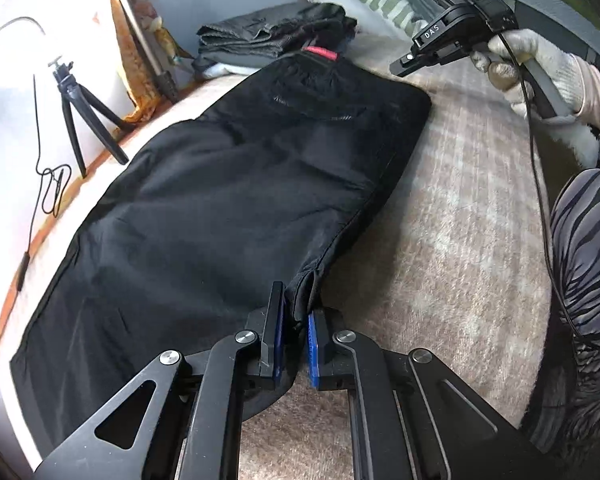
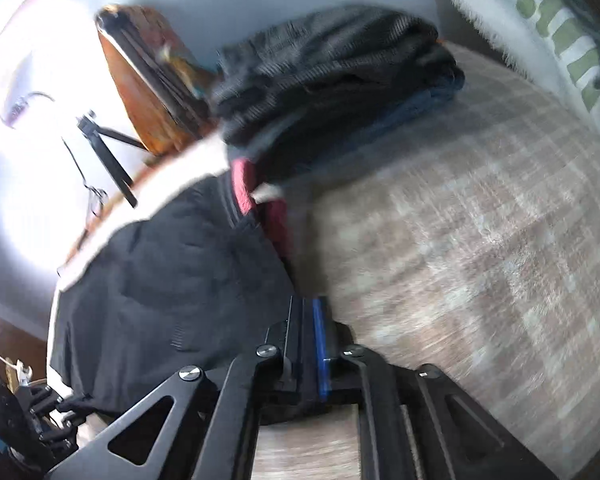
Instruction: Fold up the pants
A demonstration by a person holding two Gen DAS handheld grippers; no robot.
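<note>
Left fingers (image 1: 296, 336) gripping pants (image 1: 220, 200) hem, right fingers (image 2: 308, 344) closed beside waistband, apparently empty

The left wrist view sits low and close at the leg end of the black pants (image 1: 220, 200), looking along them toward the folded clothes pile (image 1: 276, 36). The right wrist view, blurred, looks from beside the pants' (image 2: 172, 272) waist toward the same pile (image 2: 332, 80); both share the tripod (image 1: 84, 112).

One pair of black pants (image 1: 228, 200) lies spread on the bed. Beyond its waistband sits one stack of folded clothes (image 1: 276, 34). One small tripod (image 1: 84, 116) stands left of the pants. Two grippers show, the left gripper (image 1: 296, 332) and the right gripper (image 1: 416, 60).
</note>
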